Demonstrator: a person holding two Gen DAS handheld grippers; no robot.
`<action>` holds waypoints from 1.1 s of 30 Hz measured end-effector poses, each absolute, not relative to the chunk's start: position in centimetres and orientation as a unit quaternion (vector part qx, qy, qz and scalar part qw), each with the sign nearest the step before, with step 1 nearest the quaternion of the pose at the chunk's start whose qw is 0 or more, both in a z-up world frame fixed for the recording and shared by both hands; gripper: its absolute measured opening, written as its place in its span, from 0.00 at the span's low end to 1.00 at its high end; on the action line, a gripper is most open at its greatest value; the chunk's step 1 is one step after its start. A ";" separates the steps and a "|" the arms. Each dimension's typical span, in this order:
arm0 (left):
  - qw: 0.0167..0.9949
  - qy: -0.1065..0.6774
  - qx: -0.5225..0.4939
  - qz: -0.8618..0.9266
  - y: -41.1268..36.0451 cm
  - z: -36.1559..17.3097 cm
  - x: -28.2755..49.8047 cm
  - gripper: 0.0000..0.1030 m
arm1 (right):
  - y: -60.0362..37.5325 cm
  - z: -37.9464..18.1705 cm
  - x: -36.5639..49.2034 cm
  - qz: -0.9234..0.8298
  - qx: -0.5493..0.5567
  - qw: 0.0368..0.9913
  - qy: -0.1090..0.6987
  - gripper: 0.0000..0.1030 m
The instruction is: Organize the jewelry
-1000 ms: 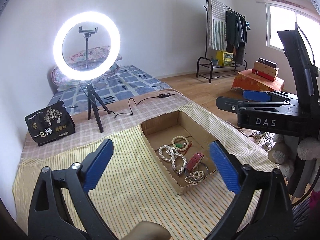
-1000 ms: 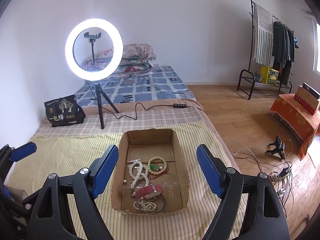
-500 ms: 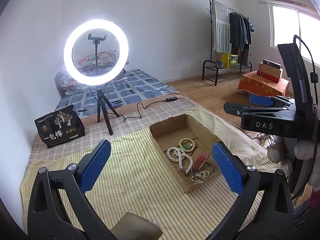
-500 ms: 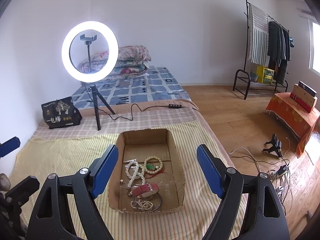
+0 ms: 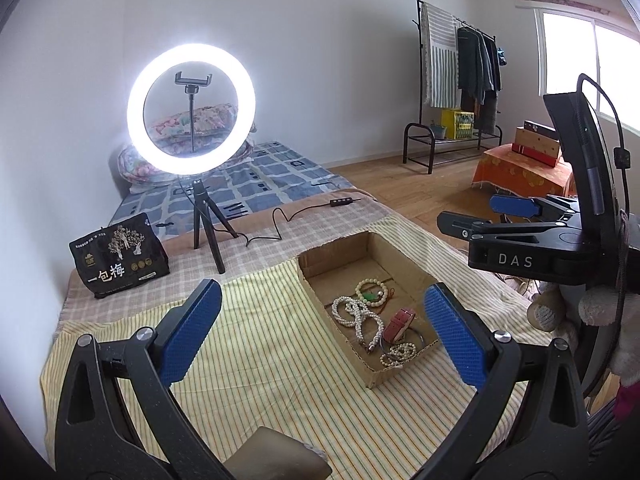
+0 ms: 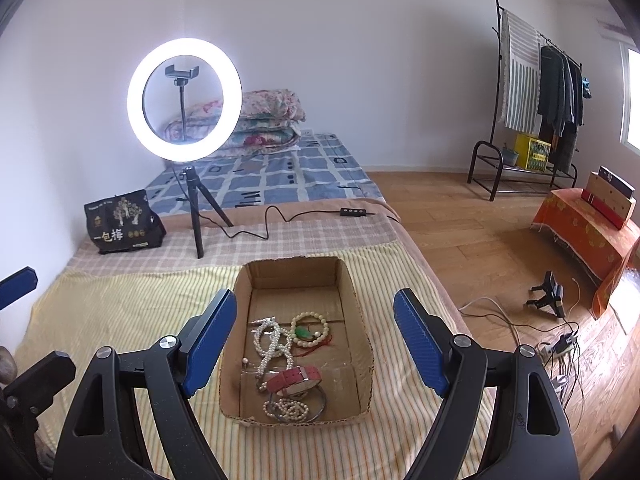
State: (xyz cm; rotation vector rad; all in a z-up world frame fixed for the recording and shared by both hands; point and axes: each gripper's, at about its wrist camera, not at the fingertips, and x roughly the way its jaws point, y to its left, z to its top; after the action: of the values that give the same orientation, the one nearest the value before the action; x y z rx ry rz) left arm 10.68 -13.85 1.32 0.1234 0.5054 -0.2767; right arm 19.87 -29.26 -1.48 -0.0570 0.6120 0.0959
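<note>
An open cardboard box [image 6: 362, 336] [image 5: 320, 308] lies on the yellow striped cloth and holds the jewelry. Inside are a pearl necklace [image 6: 272, 344] [image 5: 356, 316], a bead bracelet with a green piece [image 6: 310, 328] [image 5: 372, 290], a red watch strap [image 6: 294, 378] [image 5: 399, 319], a silver bangle [image 6: 318, 404] and a small pearl bracelet [image 6: 288, 410] [image 5: 398, 352]. My right gripper [image 6: 316, 300] [image 5: 480, 212] hovers open above the box's near end, holding nothing. Left of the box, my left gripper [image 5: 320, 296] [image 6: 32, 328] is open and empty too.
A lit ring light on a tripod [image 5: 191, 106] and a black snack bag [image 5: 118, 260] stand at the far end of the cloth, with a cable and its controller [image 6: 352, 212] beside them. To the right the wooden floor has loose cables [image 6: 560, 344], an orange-covered table [image 6: 588, 236] and a clothes rack [image 6: 532, 92].
The left gripper has drifted slightly to the left, away from the box. The right gripper has held still. Both stay open.
</note>
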 end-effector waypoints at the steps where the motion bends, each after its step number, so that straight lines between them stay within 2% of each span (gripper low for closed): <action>1: 0.957 0.249 0.061 -0.137 -13.9 1.3 10.7 1.00 | -29.3 -1.5 19.9 0.047 -0.028 0.952 0.301 0.78; 33: 0.957 0.250 0.062 -0.137 -14.0 1.4 10.6 1.00 | -29.4 -1.9 19.7 0.050 -0.031 0.950 0.307 0.78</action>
State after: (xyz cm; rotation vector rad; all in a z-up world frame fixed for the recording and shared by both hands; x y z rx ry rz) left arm 10.62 -14.04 1.35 0.1260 0.5063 -0.2772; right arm 19.66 -29.39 -1.91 -0.0628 0.6238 0.1008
